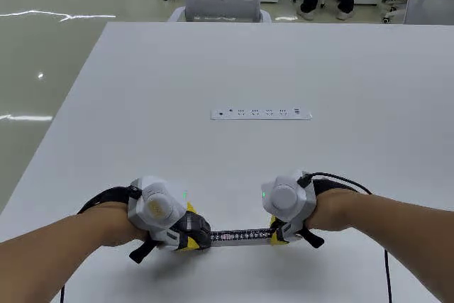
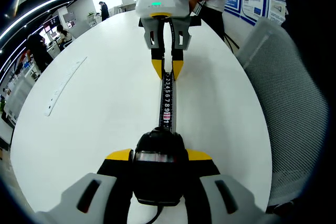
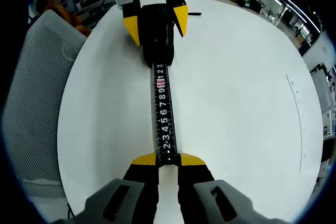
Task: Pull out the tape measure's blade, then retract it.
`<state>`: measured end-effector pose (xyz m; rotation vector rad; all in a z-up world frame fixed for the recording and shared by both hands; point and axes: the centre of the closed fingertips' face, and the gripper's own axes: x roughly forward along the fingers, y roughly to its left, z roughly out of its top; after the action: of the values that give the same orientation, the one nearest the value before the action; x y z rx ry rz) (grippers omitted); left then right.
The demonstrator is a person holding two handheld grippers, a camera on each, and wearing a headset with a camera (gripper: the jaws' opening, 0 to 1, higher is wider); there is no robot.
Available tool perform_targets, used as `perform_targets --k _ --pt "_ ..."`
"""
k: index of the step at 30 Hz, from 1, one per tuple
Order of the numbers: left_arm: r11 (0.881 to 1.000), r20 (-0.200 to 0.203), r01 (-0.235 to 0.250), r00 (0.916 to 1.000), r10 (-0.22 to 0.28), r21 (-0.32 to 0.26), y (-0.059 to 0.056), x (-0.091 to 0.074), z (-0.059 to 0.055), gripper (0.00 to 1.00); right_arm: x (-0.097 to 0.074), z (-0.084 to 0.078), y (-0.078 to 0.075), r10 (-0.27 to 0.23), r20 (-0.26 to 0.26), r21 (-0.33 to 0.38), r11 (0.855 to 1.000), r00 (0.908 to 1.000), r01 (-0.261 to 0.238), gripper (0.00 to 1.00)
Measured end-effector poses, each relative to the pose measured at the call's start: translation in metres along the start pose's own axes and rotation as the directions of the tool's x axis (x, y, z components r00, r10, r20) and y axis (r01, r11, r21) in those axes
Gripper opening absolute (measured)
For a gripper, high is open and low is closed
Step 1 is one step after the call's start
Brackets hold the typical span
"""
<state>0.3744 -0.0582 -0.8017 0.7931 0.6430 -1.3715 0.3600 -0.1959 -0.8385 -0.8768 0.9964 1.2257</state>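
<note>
- Holding the tape measure case (image 1: 193, 232) steady is the job of your left gripper (image 1: 190, 235). Its jaws are clamped on the black body, so the pull cannot drag the case across the tabletop (image 1: 248, 54).
- Your right gripper (image 1: 278, 234), at 3 o'clock from the case, has its jaws pinched shut on the tip end of the blade (image 1: 241, 235). The two grippers face each other, which keeps the pull straight along the blade.
- The blade is only a short way out. It spans low over the tabletop between the grippers, numbers up. I judge the pull-out begun, not finished.
- All this sits at 6 o'clock on the tabletop, near its close edge, with a mesh chair (image 2: 283, 103) just past that edge. You have little room to draw back toward yourself.
- Bare tabletop lies at 3 o'clock of the right gripper and 9 o'clock of the left, so widening sideways looks free.
- The power strip (image 1: 260, 113) lies at 12 o'clock, well apart from the blade's line.
</note>
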Motion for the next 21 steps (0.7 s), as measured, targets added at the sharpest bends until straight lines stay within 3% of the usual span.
perform_targets --k 3,15,21 --pt "1.0 -0.003 -0.002 1.0 0.002 0.003 0.0 0.0 0.0 0.32 -0.001 -0.003 0.0 0.008 0.003 0.023 1.0 1.0 -0.008 0.12" --pt "1.0 -0.015 -0.007 0.9999 0.007 0.008 -0.001 0.001 0.0 0.32 -0.004 -0.009 0.0 0.003 -0.007 -0.001 1.0 1.0 -0.003 0.12" --pt "1.0 0.006 -0.01 0.9999 0.01 -0.003 0.0 0.0 0.001 0.32 -0.005 -0.013 -0.001 0.002 -0.011 0.007 1.0 0.9999 -0.002 0.12"
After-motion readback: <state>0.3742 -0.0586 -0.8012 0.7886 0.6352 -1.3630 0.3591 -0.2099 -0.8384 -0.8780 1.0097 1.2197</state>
